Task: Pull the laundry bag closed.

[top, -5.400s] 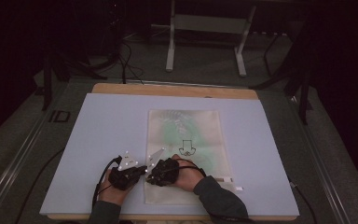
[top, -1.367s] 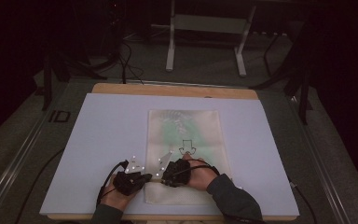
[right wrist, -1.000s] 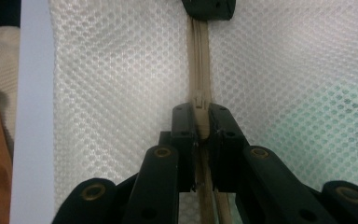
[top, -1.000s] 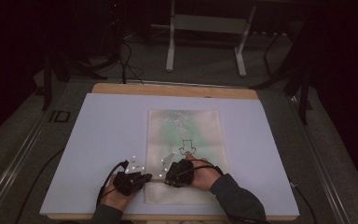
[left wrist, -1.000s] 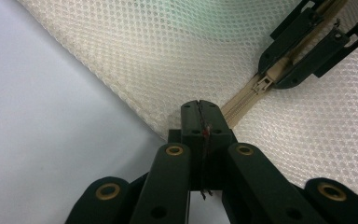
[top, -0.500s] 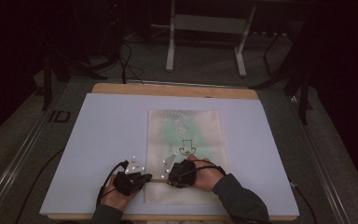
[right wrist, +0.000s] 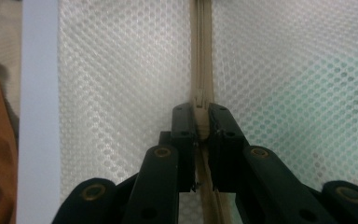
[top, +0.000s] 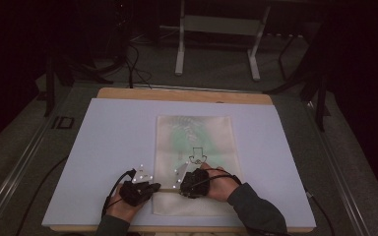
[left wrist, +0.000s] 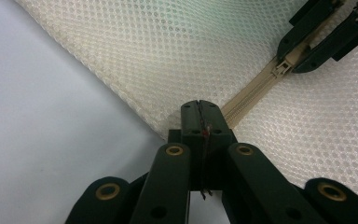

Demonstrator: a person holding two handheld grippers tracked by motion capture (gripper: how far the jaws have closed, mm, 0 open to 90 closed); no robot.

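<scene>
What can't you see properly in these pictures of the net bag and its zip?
- What lies inside the mesh bag: high view, too small and veiled by the netting; just a green tint.
- Zipper pull: right gripper view, mostly hidden between the right gripper jaws.
- Bag edge under the left gripper: left gripper view, covered by its shut jaws.

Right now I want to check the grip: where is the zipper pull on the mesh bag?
The zipper pull sits between the right gripper tips, on the zipper near the mesh bag near edge.
</scene>
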